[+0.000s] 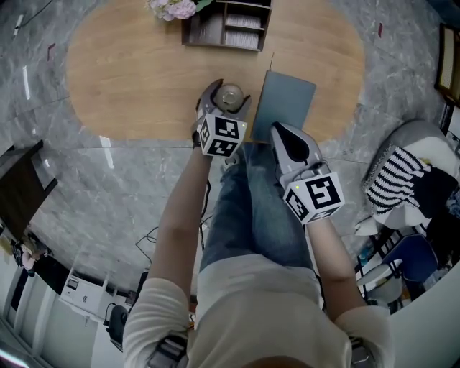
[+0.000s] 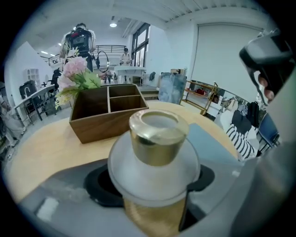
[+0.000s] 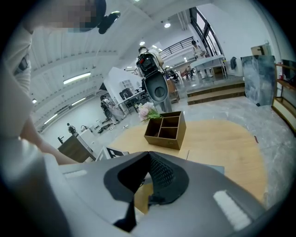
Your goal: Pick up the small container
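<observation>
A round wooden table stands on marble floor. A compartmented wooden box sits at its far edge, pink flowers beside it. A grey-blue mat lies nearer. Striped cloth drapes a chair.

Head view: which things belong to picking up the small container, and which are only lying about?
For the job: small container; left gripper, jaws on it.
Lying about: wooden organizer; pink flowers; grey-blue sheet; right gripper, empty.

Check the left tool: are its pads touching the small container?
Cannot tell. The left gripper view shows the small container between the left tool's pads, but its wide body hides both pad faces, so neither contact nor gap shows.
</observation>
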### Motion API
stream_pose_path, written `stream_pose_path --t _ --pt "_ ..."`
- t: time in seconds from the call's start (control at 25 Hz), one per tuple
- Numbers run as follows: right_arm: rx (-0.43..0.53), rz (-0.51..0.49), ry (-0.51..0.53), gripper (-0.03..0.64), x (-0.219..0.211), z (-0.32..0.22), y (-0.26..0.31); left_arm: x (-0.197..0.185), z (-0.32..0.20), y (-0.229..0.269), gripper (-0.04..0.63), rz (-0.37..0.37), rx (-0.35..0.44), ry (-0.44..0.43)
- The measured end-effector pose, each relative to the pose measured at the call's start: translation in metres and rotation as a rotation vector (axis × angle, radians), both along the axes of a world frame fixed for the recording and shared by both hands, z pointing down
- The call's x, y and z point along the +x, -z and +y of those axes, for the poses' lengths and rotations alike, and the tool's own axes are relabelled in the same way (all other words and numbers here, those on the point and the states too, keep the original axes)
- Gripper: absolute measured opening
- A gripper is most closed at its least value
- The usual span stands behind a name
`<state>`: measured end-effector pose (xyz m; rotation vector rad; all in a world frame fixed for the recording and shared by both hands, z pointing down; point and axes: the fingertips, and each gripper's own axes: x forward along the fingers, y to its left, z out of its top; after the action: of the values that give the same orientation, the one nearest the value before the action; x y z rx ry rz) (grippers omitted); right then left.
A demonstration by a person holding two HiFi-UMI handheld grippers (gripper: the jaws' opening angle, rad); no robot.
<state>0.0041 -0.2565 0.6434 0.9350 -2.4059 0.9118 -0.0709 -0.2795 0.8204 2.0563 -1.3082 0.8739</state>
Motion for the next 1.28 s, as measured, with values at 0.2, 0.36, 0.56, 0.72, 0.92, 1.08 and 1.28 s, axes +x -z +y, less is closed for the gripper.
stream_pose_path --t 0.2,0.36,0.56,0.72,0.92,1.08,1.28 --pt "0.03 -0.01 -0.008 0.0 0.001 0.013 0.021 -0.003 0.021 0.028 0.348 0.034 0.007 0.063" --pt "0.058 -0.017 -0.019 0.0 0.002 0.027 0.042 -0.01 0.04 0.058 0.348 0.051 0.02 0.108" --pt "0.087 -0.017 -0.033 0.0 0.007 0.05 0.07 -0.017 0.061 0.108 0.348 0.073 0.065 0.154" --pt "0.12 -0.019 -0.026 0.0 0.007 0.068 0.094 -0.023 0.079 0.144 0.348 0.092 0.095 0.192" --pt "0.154 -0.024 -0.022 0.0 0.005 0.094 0.122 -0.026 0.106 0.187 0.348 0.106 0.121 0.216" --pt "0.182 -0.038 -0.012 0.0 0.002 0.115 0.149 -0.025 0.129 0.221 0.348 0.122 0.144 0.218" --pt "0.235 -0.049 -0.009 0.0 0.004 0.136 0.181 -0.02 0.155 0.255 0.348 0.132 0.17 0.198"
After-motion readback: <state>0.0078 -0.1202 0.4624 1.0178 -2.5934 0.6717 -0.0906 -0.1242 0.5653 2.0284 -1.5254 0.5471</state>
